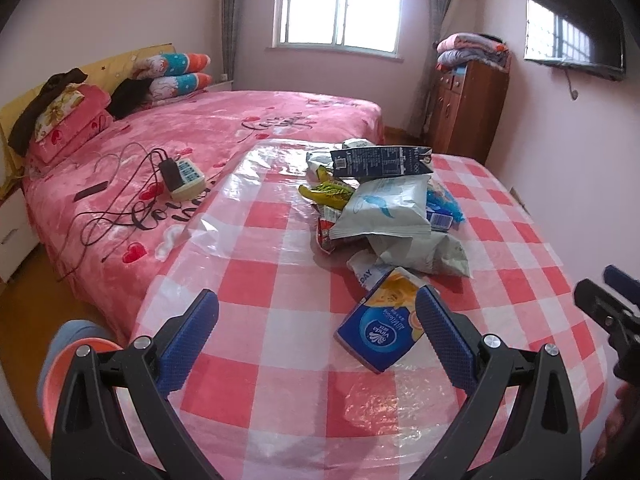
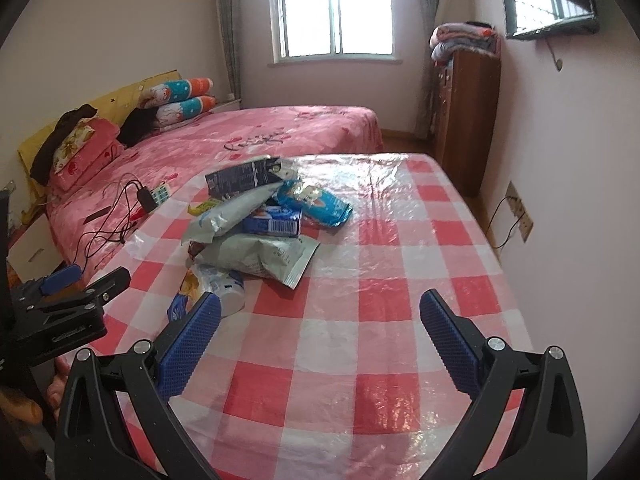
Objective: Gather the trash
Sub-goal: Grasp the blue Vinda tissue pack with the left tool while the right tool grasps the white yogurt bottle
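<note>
Meanwhile both tools hover level above the desk [image 1: 280, 320], jaws spread: left tool [image 1: 318, 332] near the tissue pack [image 1: 380, 324], right tool [image 2: 320, 338] released.

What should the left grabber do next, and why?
Probably ease the left gripper forward and a little to its right, so the blue tissue pack sits between its wide-open fingers. That pack is the trash lying nearest it on the checkered table, and neither gripper holds anything yet.
</note>
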Demonstrator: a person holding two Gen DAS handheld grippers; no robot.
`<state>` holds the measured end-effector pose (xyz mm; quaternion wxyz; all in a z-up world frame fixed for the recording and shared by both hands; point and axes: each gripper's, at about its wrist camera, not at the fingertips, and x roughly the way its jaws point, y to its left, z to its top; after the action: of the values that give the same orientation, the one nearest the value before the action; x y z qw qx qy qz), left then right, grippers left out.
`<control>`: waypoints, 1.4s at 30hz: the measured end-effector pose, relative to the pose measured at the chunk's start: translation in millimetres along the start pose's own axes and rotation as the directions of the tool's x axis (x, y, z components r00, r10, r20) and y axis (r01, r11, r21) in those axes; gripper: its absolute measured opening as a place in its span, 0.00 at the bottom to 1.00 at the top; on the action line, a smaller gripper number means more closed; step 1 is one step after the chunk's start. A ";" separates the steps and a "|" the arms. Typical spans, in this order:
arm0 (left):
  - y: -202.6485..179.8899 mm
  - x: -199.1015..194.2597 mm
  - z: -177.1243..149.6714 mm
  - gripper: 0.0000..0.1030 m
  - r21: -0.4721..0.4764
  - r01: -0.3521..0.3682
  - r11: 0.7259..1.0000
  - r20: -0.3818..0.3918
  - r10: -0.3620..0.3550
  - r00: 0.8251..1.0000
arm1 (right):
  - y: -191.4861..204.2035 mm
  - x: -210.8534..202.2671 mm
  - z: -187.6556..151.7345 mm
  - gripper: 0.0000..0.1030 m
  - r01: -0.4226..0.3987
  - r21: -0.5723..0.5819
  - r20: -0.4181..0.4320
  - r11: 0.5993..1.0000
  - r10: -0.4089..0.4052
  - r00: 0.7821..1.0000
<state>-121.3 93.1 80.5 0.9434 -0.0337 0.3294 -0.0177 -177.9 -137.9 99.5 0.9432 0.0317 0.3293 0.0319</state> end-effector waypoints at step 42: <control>-23.7 78.6 -12.8 0.66 0.084 0.374 0.924 -0.180 -0.355 0.917 | -12.0 152.4 27.4 0.79 -0.463 0.259 -0.264 0.848 0.523 0.810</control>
<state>-68.1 64.5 23.5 0.8940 -0.0381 0.3911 -0.2153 -41.3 -138.6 25.6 0.8276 0.1970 0.4619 0.2507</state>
